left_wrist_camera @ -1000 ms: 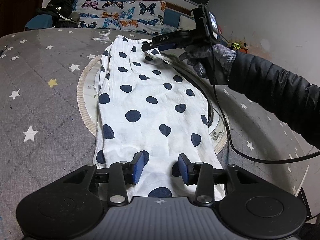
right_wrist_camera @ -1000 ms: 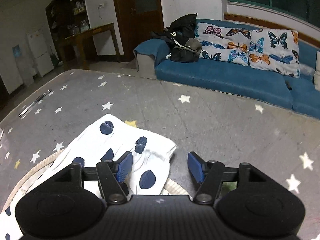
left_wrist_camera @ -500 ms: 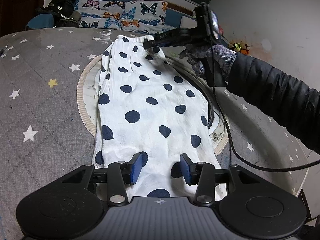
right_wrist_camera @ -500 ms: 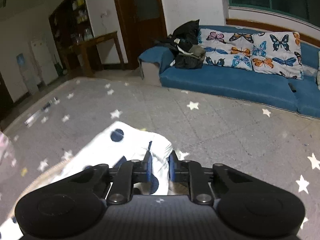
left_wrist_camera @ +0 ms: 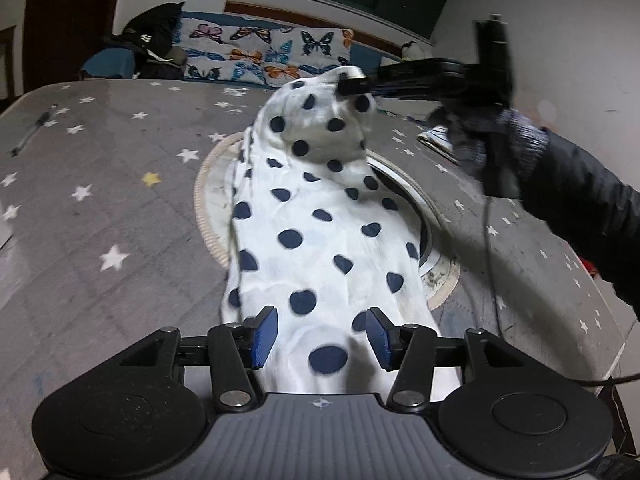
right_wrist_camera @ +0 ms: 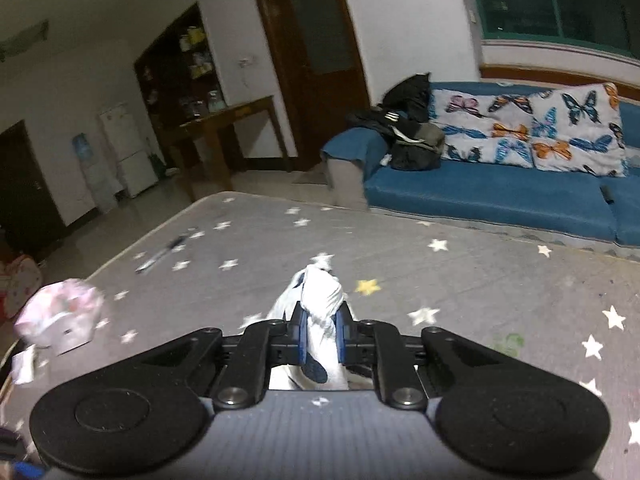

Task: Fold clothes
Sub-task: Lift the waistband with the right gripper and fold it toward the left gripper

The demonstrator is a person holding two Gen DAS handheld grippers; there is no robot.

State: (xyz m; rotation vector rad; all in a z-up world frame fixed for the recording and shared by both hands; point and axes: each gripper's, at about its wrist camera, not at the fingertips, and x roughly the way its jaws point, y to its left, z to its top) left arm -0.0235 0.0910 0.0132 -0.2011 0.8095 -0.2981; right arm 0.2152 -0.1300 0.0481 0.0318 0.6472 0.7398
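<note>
Since a second ago the right hand-held gripper (right_wrist_camera: 319, 334) has clamped the polka-dot garment (left_wrist_camera: 320, 240) at twelve o'clock and lifted it, starting the fold; next, carry it toward the left hand-held gripper (left_wrist_camera: 321, 336), apart at six

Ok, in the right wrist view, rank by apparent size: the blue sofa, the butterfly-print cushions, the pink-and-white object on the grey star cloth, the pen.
1. Blue sofa
2. Butterfly-print cushions
3. Pink-and-white object, nearer, so unsure
4. Pen

A blue sofa (right_wrist_camera: 492, 196) with butterfly cushions (right_wrist_camera: 532, 132) stands under a dark window (right_wrist_camera: 560, 0); white walls, a brown door (right_wrist_camera: 316, 60), a wooden table (right_wrist_camera: 228, 120) and a white fridge (right_wrist_camera: 128, 148) surround it.
</note>
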